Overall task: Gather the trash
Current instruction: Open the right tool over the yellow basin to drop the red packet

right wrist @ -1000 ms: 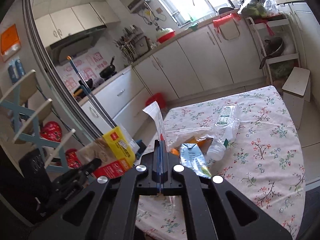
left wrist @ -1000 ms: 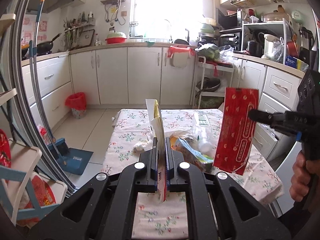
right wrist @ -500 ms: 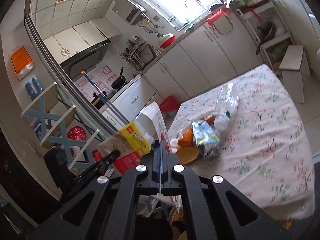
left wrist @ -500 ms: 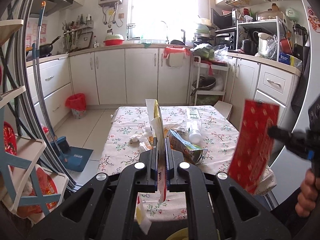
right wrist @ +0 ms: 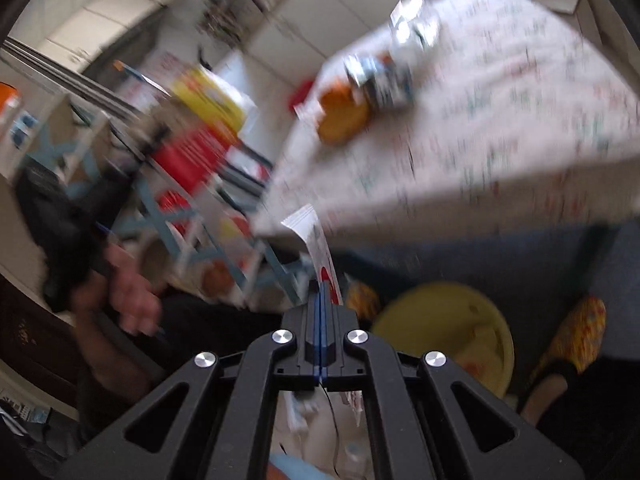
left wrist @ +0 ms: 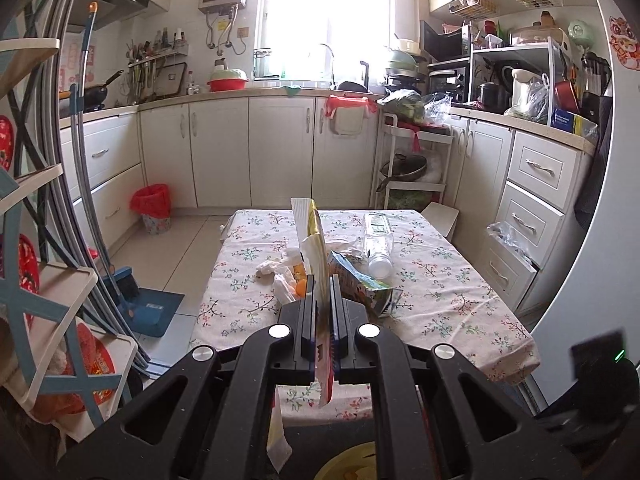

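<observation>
Drop-off step, I'd say: right gripper [right wrist: 322, 292] clamped on a wrapper [right wrist: 316, 240] above yellow bin [right wrist: 444, 336], left gripper [left wrist: 321, 300] clamped on a packet [left wrist: 314, 248] near table [left wrist: 440, 300]. Next needs both lined up w/ bin, then jaws parted; carton [left wrist: 360, 280] & bottle [left wrist: 378, 240] left on table.

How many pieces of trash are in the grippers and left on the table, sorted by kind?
Wrappers held in grippers: 2 (yellow wrapper, red wrapper)
Bottles on table: 1 (bottle)
Cartons on table: 1 (carton)
Tissue clumps, roughly: 1 (tissue)
Total: 5
</observation>
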Motion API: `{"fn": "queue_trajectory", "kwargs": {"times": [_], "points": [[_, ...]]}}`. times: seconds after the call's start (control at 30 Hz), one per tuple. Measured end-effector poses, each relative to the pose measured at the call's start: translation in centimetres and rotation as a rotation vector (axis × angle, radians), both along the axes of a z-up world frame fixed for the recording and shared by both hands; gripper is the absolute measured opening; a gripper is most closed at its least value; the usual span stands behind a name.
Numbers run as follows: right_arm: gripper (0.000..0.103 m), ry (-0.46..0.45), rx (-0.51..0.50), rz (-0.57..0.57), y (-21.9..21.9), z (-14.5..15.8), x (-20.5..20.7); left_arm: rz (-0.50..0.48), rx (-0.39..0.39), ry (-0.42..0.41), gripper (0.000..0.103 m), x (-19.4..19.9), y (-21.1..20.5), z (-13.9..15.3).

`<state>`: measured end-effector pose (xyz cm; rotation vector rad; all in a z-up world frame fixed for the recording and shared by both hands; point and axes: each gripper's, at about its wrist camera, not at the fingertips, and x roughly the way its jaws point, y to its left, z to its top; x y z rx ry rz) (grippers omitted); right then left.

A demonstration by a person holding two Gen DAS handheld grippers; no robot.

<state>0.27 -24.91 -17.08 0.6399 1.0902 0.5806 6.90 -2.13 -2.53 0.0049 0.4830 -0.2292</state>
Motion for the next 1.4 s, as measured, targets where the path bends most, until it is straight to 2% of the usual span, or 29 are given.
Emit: {"fn": "queue_trajectory", "kwargs": {"times": [0.37, 0.4, 0.43, 0.47, 0.5, 0.7, 0.97, 1.13, 1.4], "points": [[0.001, 0.182, -0.191, 0.080, 2.6, -4.5, -0.5, 0.002, -0.018, 0.000, 0.005, -2.2, 0.7, 0.5], [0.005, 0.192, -0.199, 0.085, 2.7, -4.7, -0.4, 0.001, -0.018, 0.000, 0.005, -2.4, 0.7, 0.5], [0.036, 0.202, -0.217, 0.091, 2.8, -5.0, -0.4, 0.000, -0.019, 0.000, 0.005, -2.6, 0.8, 0.5], [0.057, 0.198, -0.239, 0.089, 2.9, -5.0, -0.5, -0.001, -0.020, 0.001, 0.005, -2.8, 0.8, 0.5], [0.073, 0.187, -0.255, 0.091, 3.1, -5.0, -0.6, -0.002, -0.020, 0.002, 0.005, -3.0, 0.8, 0.5], [0.073, 0.139, -0.296, 0.090, 3.1, -4.2, -1.0, -0.011, -0.020, 0.008, 0.005, -4.1, 0.9, 0.7], [0.073, -0.022, -0.370, -0.047, 1.3, -0.9, -1.5, -0.037, -0.010, 0.027, 0.005, -5.9, 0.5, 0.3], [0.074, -0.083, -0.364, -0.155, -0.5, 0.6, -2.0, -0.053, -0.006, 0.044, 0.005, -7.1, 0.0, -0.1], [0.075, -0.120, -0.321, -0.302, -3.4, 2.0, -2.9, -0.089, -0.018, 0.101, 0.005, -9.2, -0.6, -1.3]]}}
